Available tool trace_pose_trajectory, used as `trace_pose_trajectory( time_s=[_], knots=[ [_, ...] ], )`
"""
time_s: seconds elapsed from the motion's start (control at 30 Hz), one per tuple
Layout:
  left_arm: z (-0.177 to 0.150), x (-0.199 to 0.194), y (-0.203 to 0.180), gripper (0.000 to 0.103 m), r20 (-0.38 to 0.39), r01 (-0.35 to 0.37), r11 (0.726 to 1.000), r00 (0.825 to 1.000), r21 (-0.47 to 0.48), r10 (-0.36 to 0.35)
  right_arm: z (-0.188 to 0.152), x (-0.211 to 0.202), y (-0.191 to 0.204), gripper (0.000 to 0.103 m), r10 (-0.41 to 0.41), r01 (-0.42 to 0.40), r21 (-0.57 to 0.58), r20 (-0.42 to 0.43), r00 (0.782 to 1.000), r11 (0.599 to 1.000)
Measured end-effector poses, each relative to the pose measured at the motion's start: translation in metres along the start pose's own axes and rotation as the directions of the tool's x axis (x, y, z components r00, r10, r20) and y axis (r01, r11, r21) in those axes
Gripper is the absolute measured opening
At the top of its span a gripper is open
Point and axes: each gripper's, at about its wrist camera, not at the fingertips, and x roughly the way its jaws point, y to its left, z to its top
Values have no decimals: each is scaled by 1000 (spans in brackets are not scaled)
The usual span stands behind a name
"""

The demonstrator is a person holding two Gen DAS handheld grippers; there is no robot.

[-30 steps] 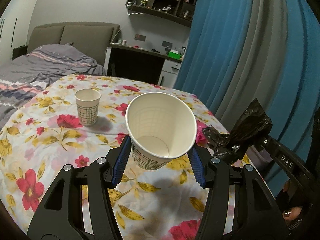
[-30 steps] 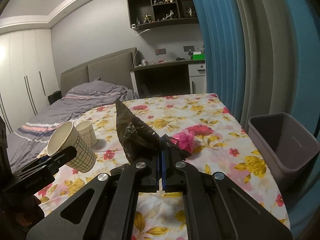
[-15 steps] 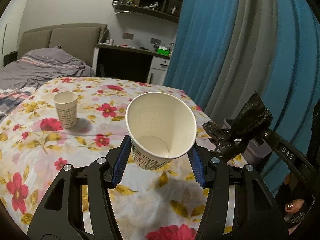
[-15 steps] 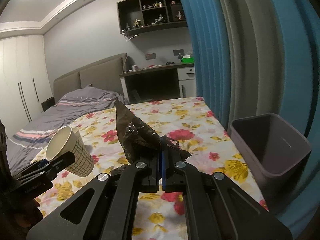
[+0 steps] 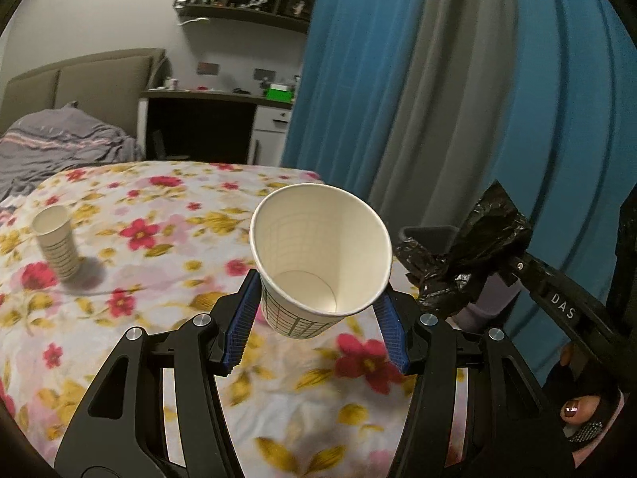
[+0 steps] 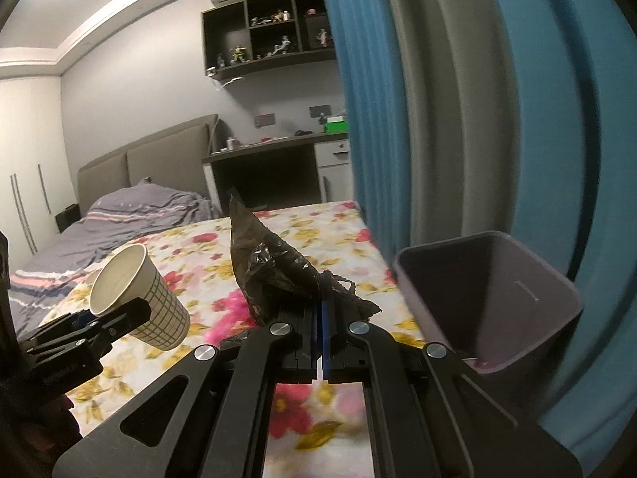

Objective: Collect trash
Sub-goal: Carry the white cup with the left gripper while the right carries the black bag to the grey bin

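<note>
My left gripper [image 5: 314, 310] is shut on a white paper cup [image 5: 318, 255] with a green grid print, held tilted above the flowered table, its mouth facing the camera. The right wrist view shows the same cup [image 6: 139, 290] at the left in the left gripper [image 6: 107, 318]. My right gripper [image 6: 321, 310] is shut on a crumpled black plastic bag [image 6: 274, 267]; that bag [image 5: 469, 255] shows at the right of the left wrist view. A second paper cup [image 5: 55, 241] stands upright on the table at the left. A grey-purple bin [image 6: 485, 294] stands beside the table's right edge.
The table wears a flowered cloth [image 5: 159, 239]. Blue and grey curtains [image 6: 438, 99] hang close behind the bin. A bed [image 6: 119, 223], a desk [image 6: 274, 159] and a wall shelf lie beyond the table. A hand [image 5: 577, 410] holds the right gripper.
Both grippers have swung to the right with their loads. The bin now looms larger in the right wrist view and the standing cup has slid to the left edge of the left wrist view.
</note>
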Motion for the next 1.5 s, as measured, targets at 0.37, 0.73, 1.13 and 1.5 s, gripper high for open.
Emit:
trace_pose_trajectory(
  time_s=[0.37,0.73,1.13,1.5],
  knots=[
    [17,49,-64,55,-22,106,990,994,89,-105,13,-4,-58,3,-125,123,43,37,991,991],
    [28,103,-130,55,-63,249,959,968,134,-242,16,5,-121,3,-282,277,96,42,959,956],
    [16,164,-170,55,-164,382,919,917,98,-363,-12,35,-154,3,-290,301,125,-95,952,945],
    [-1,186,-184,56,-239,423,902,888,86,-394,-20,44,-162,3,-279,297,121,-147,949,947]
  ],
)
